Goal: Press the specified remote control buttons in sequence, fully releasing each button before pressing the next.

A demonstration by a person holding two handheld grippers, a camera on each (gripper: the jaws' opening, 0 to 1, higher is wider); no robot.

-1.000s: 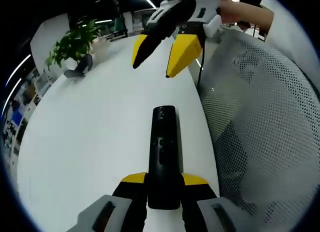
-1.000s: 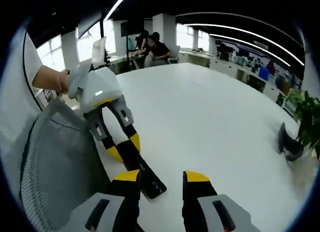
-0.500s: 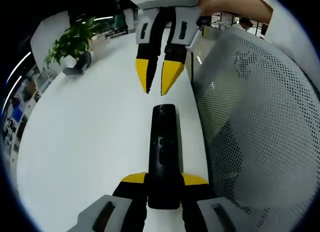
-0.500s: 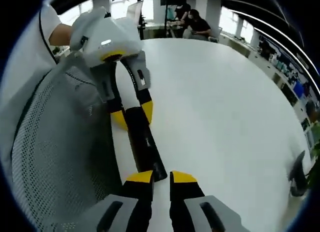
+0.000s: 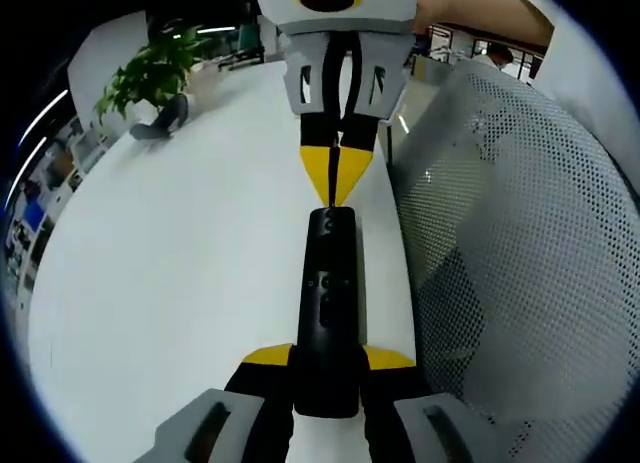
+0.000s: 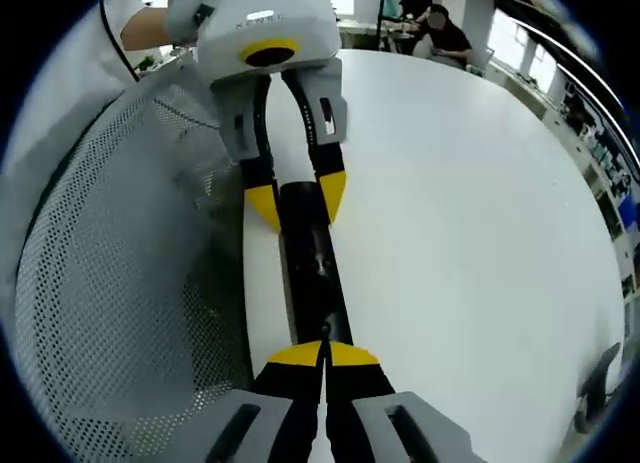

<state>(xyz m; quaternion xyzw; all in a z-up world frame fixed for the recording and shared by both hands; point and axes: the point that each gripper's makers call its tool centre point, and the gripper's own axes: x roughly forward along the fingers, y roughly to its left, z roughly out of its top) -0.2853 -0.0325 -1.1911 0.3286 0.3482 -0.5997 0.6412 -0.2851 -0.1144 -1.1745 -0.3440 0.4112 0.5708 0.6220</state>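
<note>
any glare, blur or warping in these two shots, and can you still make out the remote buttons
Left gripper view: strong fisheye bend on the white table and mesh chair; the remote is sharp, its buttons faint dark-on-dark. Right gripper view: same warping, soft sheen along the remote, buttons hard to tell; the right gripper looks crisp, background people small and soft.

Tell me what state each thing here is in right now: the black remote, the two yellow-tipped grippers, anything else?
Remote control: clamped at its near end by the left gripper, lying lengthwise over the white table.
Left gripper: shut on the remote control.
Right gripper: shut, tips at the remote's far end; cannot tell if they press a button.
Mesh chair back: beside the table edge, unoccupied.
Potted plant: upright at the table's far side.
</note>
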